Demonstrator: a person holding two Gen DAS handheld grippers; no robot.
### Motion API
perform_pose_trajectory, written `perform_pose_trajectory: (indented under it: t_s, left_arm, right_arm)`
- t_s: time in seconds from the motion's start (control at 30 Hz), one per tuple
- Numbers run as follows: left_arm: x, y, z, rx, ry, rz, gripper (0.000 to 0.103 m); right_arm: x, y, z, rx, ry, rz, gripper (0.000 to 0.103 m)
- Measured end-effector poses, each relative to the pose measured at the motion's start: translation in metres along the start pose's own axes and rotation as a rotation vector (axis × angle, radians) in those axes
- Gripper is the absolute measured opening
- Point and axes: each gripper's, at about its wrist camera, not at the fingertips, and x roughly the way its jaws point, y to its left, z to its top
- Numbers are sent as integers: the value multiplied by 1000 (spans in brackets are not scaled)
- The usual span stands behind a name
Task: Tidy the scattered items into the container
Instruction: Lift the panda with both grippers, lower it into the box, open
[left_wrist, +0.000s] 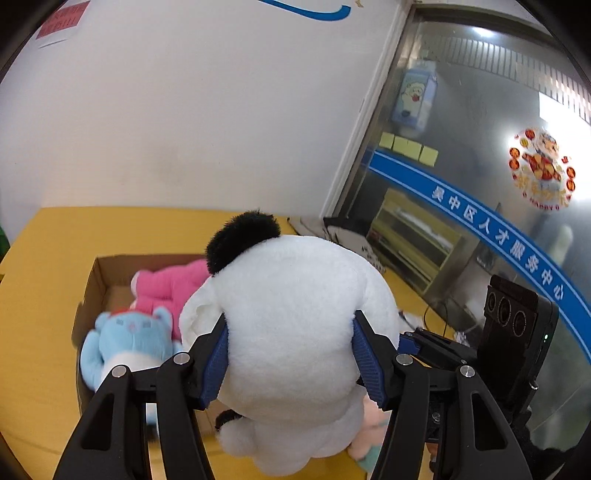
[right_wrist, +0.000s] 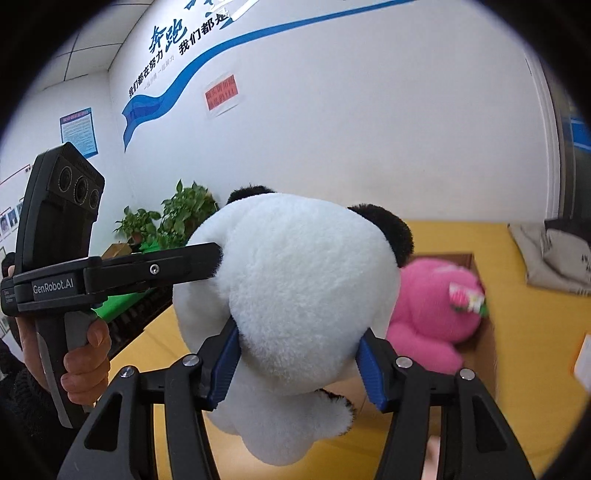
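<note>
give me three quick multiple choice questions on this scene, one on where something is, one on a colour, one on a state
1. Where is the pink plush toy?
A. in the cardboard box
B. on the floor
C. in the left gripper

2. What colour is the table surface?
A. green
B. yellow
C. grey

3. How is the panda plush held?
A. by the right gripper alone
B. lying loose in the box
C. by both grippers at once

Answers:
1. A, it lies between the box walls beside the blue plush toy.
2. B, yellow shows all around the box.
3. C, each gripper's pads press into its white head.
</note>
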Motion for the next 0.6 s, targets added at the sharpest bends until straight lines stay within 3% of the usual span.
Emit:
perform_pose_trajectory:
  t_s: [0.17, 0.43, 0.53, 0.6]
  left_arm:
    - [59, 39, 15, -62, 52, 26, 65]
    - [145, 98, -39, -229, 266, 80, 65]
    - [161, 99, -52, -193, 328, 110, 68]
    - [166, 94, -59, -148, 327, 142, 74]
  right_arm:
    - [50, -27, 18, 11, 23, -19, 57]
    - [139, -73, -29, 139, 282, 0, 57]
    - [160, -78, -43, 134, 373, -30, 57]
    - [173, -79, -51, 112, 426, -55, 60]
